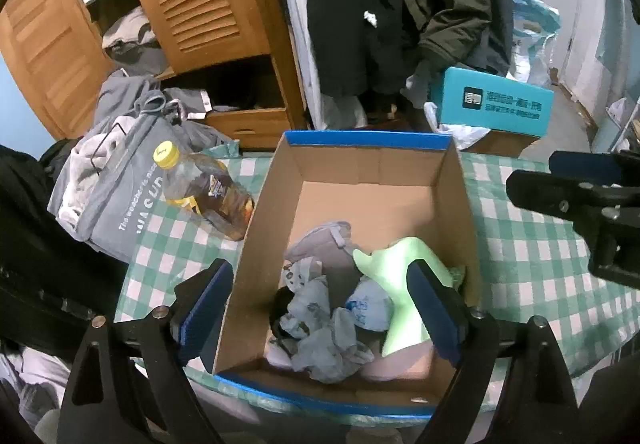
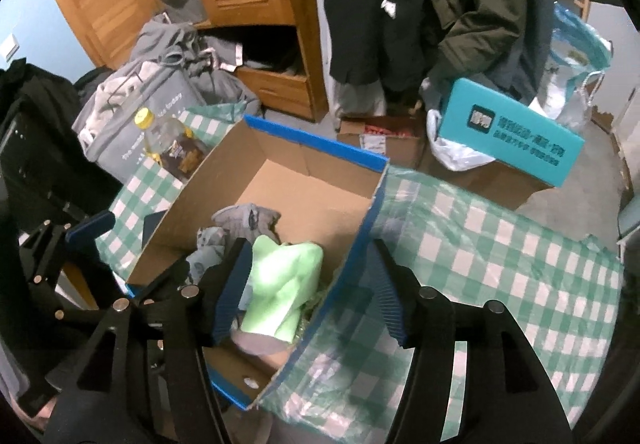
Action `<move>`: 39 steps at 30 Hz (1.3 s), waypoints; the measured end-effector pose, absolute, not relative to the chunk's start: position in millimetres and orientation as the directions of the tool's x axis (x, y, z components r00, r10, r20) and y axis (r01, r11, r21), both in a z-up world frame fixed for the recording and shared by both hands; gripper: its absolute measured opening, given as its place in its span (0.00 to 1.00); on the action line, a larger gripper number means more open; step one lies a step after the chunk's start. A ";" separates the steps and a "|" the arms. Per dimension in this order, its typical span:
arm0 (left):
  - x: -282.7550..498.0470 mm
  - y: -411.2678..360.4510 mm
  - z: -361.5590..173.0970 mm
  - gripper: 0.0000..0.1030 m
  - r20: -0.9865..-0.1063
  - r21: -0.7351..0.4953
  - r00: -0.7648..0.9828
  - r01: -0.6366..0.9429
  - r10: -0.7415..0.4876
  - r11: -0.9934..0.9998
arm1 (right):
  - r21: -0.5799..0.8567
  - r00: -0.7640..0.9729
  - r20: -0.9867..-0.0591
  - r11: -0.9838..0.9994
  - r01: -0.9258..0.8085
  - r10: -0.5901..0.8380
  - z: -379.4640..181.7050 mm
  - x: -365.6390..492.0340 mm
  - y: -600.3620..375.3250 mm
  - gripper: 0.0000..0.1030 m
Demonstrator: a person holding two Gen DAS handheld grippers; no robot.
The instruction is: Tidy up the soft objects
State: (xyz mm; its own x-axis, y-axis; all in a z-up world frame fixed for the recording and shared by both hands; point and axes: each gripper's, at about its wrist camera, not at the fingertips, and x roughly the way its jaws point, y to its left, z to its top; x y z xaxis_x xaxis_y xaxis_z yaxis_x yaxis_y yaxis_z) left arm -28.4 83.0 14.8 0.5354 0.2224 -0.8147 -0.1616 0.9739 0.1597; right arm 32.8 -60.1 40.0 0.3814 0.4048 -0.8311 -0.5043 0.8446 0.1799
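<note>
Left wrist view: the left tool hangs open and empty over the near end of the cardboard box on the checked desk. Inside lie a green soft toy, grey socks and a grey cloth. A bottle lies to the left.

Right wrist view: the right tool is open and empty, straddling the box's right wall, the toy beside its left finger. The soft things seem already boxed; next probably means fetching another from outside.

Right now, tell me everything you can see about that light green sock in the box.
The light green sock looks like soft, plain knit fabric with a pinkish toe or cuff end nearest the cameras. It lies loosely bent inside the cardboard box, near the right wall, beside crumpled grey-blue socks. It rests on the box floor. Neither hand-held gripper holds it; both are open above it.
</note>
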 end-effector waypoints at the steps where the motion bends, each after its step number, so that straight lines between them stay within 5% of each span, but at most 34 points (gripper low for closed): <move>1: -29.2 81.1 17.6 0.90 -0.813 0.159 0.539 -0.155 0.219 0.975 | 0.178 0.388 -0.828 0.846 -0.502 0.405 42.4 31.3 -62.0 0.58; 6: -35.6 70.9 32.0 0.99 -0.792 0.155 0.574 -0.139 0.207 0.978 | 0.167 0.424 -0.813 0.857 -0.487 0.399 56.6 22.5 -77.8 0.58; 39: -39.4 42.8 50.1 0.99 -0.793 0.130 0.582 -0.130 0.181 0.983 | 0.136 0.475 -0.807 0.893 -0.430 0.351 56.2 3.0 -141.0 0.59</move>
State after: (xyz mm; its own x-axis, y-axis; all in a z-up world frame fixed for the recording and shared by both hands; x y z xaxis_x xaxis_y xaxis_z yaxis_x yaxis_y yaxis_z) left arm -39.4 42.8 50.1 0.5815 0.1815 -0.7930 -0.1297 0.9830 0.1298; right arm 3.0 -141.0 56.2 0.4746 0.3513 -0.8071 -0.4297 0.8927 0.1358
